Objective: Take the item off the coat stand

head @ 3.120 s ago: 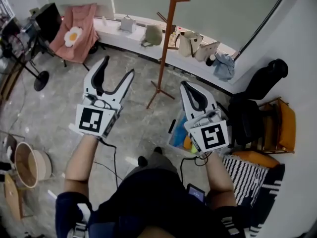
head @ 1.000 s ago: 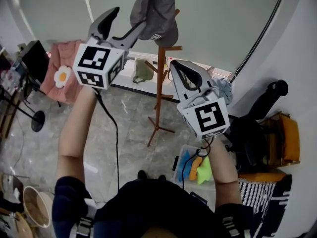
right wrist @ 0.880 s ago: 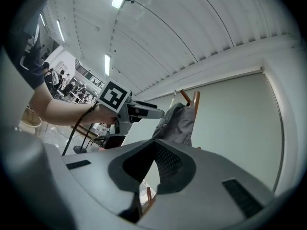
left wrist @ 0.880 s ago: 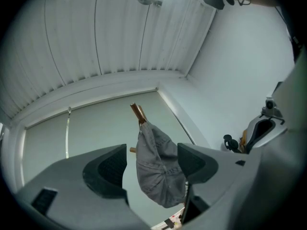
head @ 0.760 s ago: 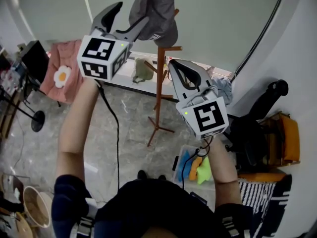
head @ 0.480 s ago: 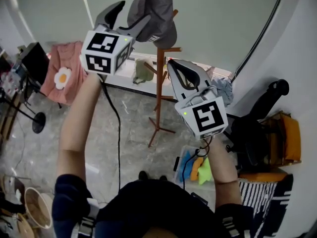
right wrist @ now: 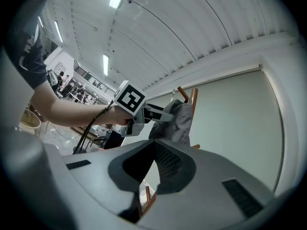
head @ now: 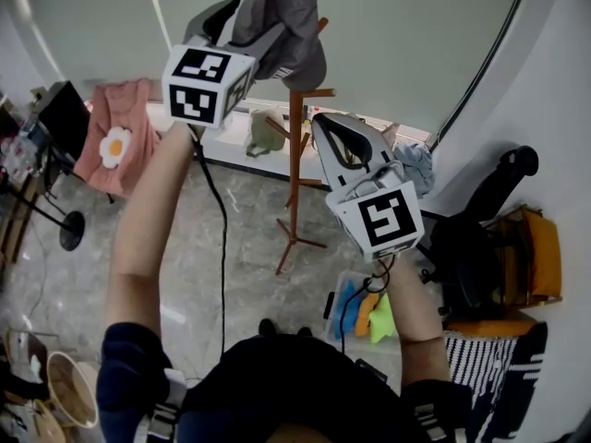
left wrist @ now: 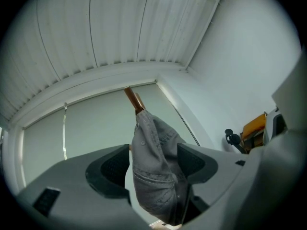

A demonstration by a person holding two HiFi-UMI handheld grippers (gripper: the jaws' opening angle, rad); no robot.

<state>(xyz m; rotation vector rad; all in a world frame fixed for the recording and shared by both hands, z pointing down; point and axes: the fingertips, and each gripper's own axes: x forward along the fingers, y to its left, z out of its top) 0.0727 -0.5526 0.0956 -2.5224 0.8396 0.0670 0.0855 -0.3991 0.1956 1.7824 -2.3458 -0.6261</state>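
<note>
a: left gripper (head: 249,21)?
b: raised high, jaws apart, straddling gray cap (head: 288,17). cap hanging between the pads in the left gripper view (left wrist: 156,176), gap showing on one side, not clamped.
a: cap location?
b: hooked on top of wooden coat stand (head: 295,169), stand upright on floor (head: 249,238) by the window ledge.
a: right gripper (head: 330,129)?
b: lower, beside the stand, jaws together, nothing between them.
a: containers?
b: clear bin (head: 334,293) on floor below right gripper, holding blue, orange and green soft items (head: 365,310). woven basket (head: 69,381) at lower left, contents not readable.
</note>
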